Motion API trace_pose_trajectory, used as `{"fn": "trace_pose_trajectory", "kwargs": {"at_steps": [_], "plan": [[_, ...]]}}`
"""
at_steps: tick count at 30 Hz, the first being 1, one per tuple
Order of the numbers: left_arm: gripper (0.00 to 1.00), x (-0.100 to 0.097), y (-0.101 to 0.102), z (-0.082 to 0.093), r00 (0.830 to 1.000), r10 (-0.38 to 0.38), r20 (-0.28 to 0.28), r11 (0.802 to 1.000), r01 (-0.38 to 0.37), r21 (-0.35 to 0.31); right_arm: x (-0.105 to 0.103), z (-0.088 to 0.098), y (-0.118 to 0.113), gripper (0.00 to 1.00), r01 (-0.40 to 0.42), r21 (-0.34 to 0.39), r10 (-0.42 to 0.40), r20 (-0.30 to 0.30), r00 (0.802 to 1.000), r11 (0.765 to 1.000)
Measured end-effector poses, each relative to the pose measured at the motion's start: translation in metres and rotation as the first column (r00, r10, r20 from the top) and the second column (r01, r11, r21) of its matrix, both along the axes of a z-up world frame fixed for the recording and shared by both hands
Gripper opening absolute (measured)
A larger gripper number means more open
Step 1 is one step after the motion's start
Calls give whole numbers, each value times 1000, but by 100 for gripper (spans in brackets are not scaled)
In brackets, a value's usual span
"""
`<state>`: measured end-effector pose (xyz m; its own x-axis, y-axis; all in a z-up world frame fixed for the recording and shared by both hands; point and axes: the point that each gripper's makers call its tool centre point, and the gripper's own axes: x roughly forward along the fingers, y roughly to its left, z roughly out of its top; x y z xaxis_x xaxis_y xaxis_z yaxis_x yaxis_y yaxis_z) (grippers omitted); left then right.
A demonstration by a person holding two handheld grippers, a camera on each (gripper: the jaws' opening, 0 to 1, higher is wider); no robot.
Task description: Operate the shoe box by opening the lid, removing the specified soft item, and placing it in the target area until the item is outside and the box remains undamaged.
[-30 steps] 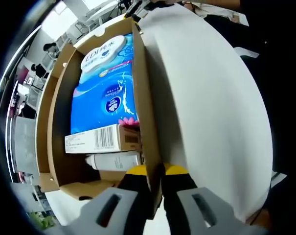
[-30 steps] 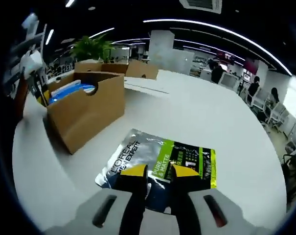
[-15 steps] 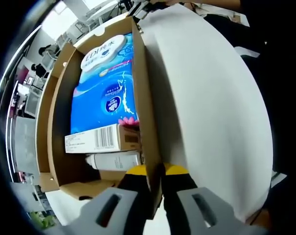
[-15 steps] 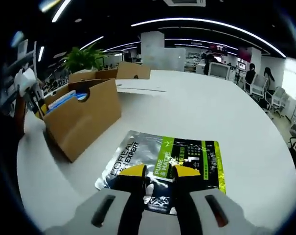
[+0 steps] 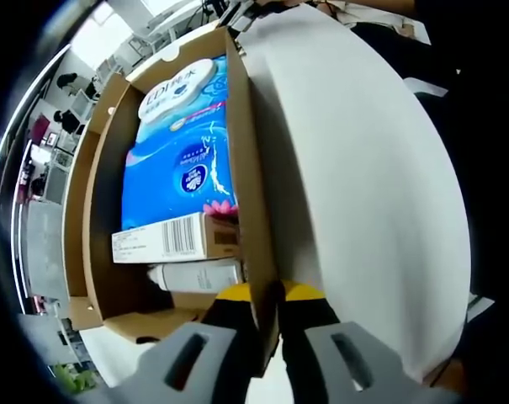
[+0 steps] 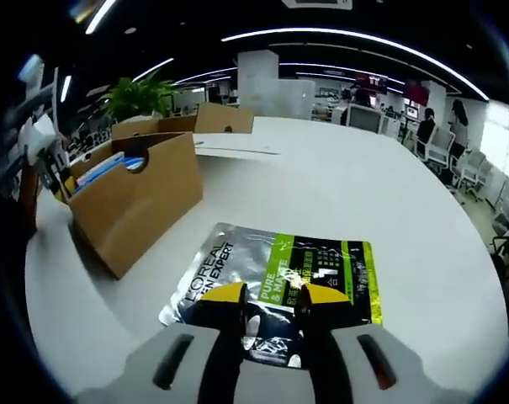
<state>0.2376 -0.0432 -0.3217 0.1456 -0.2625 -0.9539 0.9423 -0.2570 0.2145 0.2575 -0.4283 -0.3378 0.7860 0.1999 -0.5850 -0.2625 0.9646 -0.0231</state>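
Around you lies a white table (image 6: pixel 422 252). Near its far edge, in the right gripper view, stand a second cardboard box (image 6: pixel 225 118) and a potted plant (image 6: pixel 140 94), with people at desks further off. Nothing lies between your right gripper (image 6: pixel 275 296) and the open shoe box (image 6: pixel 140 198), which stands to its left on the table.

The right gripper view gives you the box from outside: a brown end wall with a cut-out handle hole, and a bit of blue showing above the rim. The left gripper view looks down into it. There you see a blue pack of tissues (image 5: pixel 182 156) taking up most of the inside, a white carton with a barcode (image 5: pixel 174 240) lying against the near end of that pack, and a white bottle (image 5: pixel 195 276) lying beside the carton, nearer your gripper.

Your left gripper (image 5: pixel 267 295) has its jaws closed narrow on the box's side wall, one jaw inside and one outside.

The soft item, a silver and green pouch (image 6: pixel 279 278), lies flat on the table outside the box. Your right gripper's jaws stand a little apart with their tips over the pouch's near edge; you cannot tell whether they pinch it.
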Motion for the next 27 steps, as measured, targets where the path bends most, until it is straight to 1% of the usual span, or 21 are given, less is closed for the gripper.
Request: {"fn": "trace_pose_trajectory", "kwargs": {"at_steps": [5, 10, 12, 15, 17, 18, 20, 22, 24, 27], "plan": [[7, 0, 0, 0, 1000, 0, 1, 1000, 0, 1, 1, 0, -3, 28, 11, 12, -11, -6, 1000, 1000], [7, 0, 0, 0, 1000, 1, 2, 1000, -1, 1, 2, 0, -7, 33, 25, 0, -25, -14, 1000, 1000], [7, 0, 0, 0, 1000, 0, 2, 1000, 0, 1, 2, 0, -10, 36, 38, -16, -39, -18, 999, 999], [7, 0, 0, 0, 1000, 0, 2, 1000, 0, 1, 3, 0, -11, 36, 42, -9, -42, -25, 999, 999], [7, 0, 0, 0, 1000, 1, 2, 1000, -1, 1, 3, 0, -11, 37, 40, -13, -41, -40, 998, 999], [7, 0, 1, 0, 1000, 0, 2, 1000, 0, 1, 2, 1, -13, 39, 55, -17, -56, -53, 997, 998], [7, 0, 1, 0, 1000, 1, 2, 1000, -1, 1, 3, 1, -12, 39, 56, -12, -57, -41, 998, 998], [7, 0, 1, 0, 1000, 1, 1, 1000, -1, 1, 4, 0, -7, 39, 52, 13, -51, -29, 998, 999], [7, 0, 1, 0, 1000, 1, 0, 1000, -1, 1, 4, 0, -5, 39, 45, 2, -45, -28, 999, 999], [7, 0, 1, 0, 1000, 2, 0, 1000, -2, 1, 5, -1, -3, 39, 41, 12, -41, -26, 999, 999]]}}
